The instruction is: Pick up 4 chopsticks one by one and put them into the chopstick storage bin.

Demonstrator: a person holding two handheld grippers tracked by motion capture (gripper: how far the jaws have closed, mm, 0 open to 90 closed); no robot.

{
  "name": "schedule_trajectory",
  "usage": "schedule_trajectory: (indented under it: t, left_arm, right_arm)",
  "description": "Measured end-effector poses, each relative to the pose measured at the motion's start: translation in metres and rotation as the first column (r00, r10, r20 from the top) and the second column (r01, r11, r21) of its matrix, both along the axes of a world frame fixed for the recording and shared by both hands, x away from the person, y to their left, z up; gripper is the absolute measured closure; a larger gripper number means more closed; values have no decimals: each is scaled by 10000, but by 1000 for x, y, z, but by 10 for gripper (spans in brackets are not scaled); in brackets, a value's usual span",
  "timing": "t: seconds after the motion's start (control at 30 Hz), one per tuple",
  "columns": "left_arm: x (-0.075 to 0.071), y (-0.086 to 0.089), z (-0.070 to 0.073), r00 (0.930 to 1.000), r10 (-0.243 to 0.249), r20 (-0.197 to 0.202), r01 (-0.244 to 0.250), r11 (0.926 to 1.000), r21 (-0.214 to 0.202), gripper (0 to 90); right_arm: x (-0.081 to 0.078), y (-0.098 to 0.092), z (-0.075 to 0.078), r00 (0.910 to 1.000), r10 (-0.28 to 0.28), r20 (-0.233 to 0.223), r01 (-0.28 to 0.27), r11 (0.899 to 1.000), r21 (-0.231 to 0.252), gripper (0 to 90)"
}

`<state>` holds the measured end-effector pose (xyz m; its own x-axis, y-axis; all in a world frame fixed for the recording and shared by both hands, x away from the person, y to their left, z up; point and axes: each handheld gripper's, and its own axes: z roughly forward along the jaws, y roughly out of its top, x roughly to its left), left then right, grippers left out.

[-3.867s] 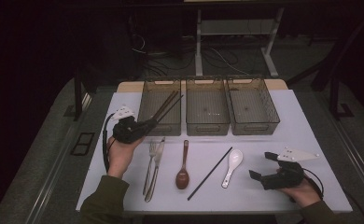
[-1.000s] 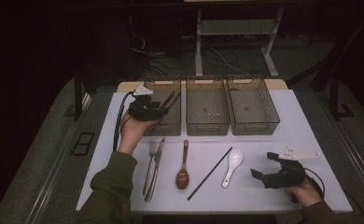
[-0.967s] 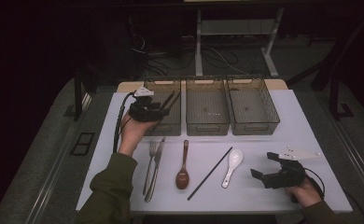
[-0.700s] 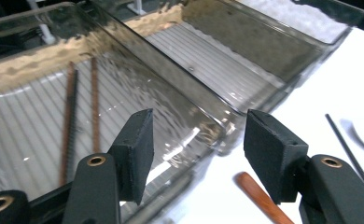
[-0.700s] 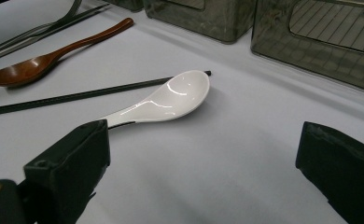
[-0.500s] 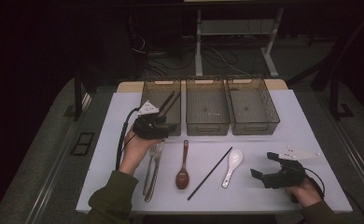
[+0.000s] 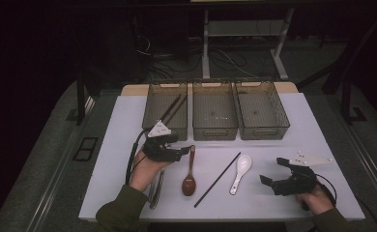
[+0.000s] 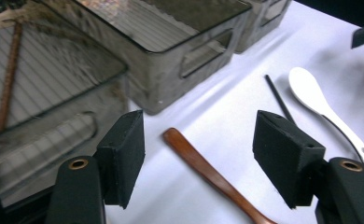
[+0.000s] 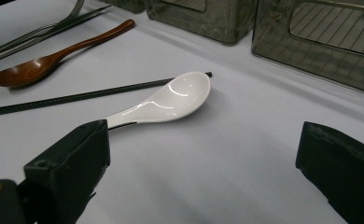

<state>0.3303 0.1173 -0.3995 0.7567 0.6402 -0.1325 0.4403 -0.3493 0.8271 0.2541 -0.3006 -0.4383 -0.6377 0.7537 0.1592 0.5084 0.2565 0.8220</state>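
High view of a white table bearing three dark wire-mesh bins in a row along its far edge. The left bin holds two dark chopsticks laid slantwise; the middle bin and right bin stand just beside it.

The left gripper hovers near the front wall of the left bin, over the handle end of the brown wooden spoon. Its fingers stand wide apart and have just been opening; in the left gripper view the spoon's handle lies on the table between them, touched by neither pad. The spoon lies lengthwise, bowl toward the near edge, handle toward the bins.

Beside the spoon, toward the table's left edge, metal cutlery lies partly hidden under the left hand. On the spoon's other side a single black chopstick lies slantwise, and just beyond it a white ceramic spoon, bowl toward the bins.

The right gripper rests low near the table's near right corner, held by the right hand. Its fingers are wide and hold nothing; in the right gripper view the white spoon lies ahead of them, apart from both.
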Motion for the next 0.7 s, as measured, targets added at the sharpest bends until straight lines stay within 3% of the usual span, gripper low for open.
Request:
schedule_trajectory:
  t: [0.27, 0.7]
  left_arm:
    - [-19, -9, -4, 9997, -239, -14, 239, 9995, -205, 314]
    - [-47, -33, -16, 9961, -849, -242, 847, 9963, -128, 345]
  right_arm:
    - [0, 0, 0, 10000, -4, -14, 4, 10000, -19, 26]
    - [0, 0, 0, 10000, -7, 3, 7, 10000, -25, 26]
